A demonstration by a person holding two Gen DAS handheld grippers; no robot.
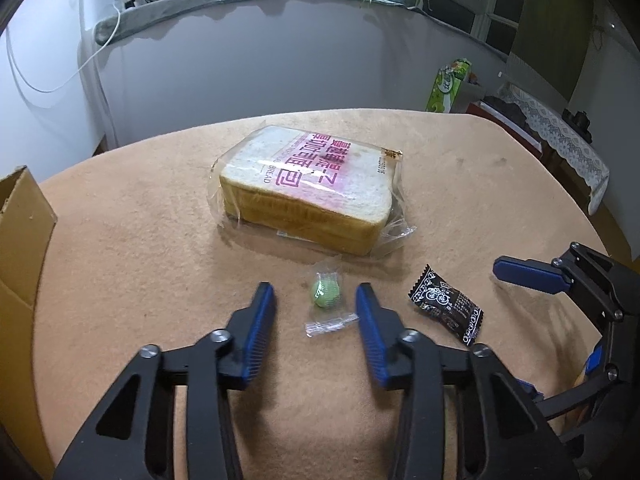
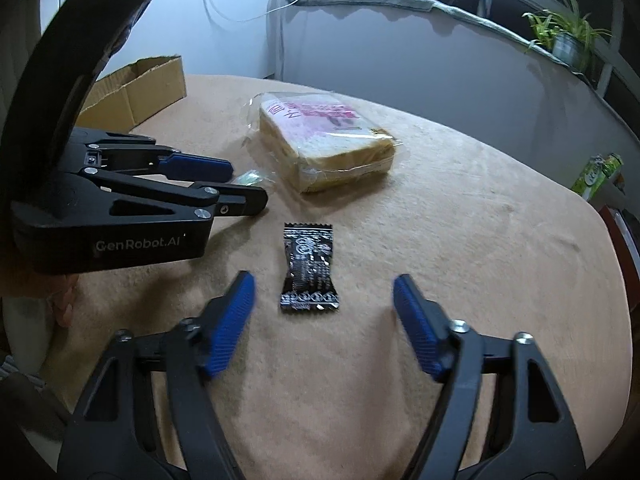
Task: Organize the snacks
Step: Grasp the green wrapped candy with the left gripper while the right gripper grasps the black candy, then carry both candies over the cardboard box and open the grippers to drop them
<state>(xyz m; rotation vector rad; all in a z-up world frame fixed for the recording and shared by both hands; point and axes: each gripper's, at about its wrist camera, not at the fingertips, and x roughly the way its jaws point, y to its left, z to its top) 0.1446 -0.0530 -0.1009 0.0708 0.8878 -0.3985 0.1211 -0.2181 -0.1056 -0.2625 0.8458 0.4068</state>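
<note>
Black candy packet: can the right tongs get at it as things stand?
Probably yes. The black candy packet lies flat on the table, alone between the open right tongs; the left tongs sit off to the side.

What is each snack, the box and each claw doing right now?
Bread: sealed in its bag, lying flat on the table.
Green candy: wrapped, on the table between the left claw's fingers, untouched.
Black candy: wrapped, flat on the table, untouched.
Box: open.
Left claw: open.
Right claw: open.
</note>
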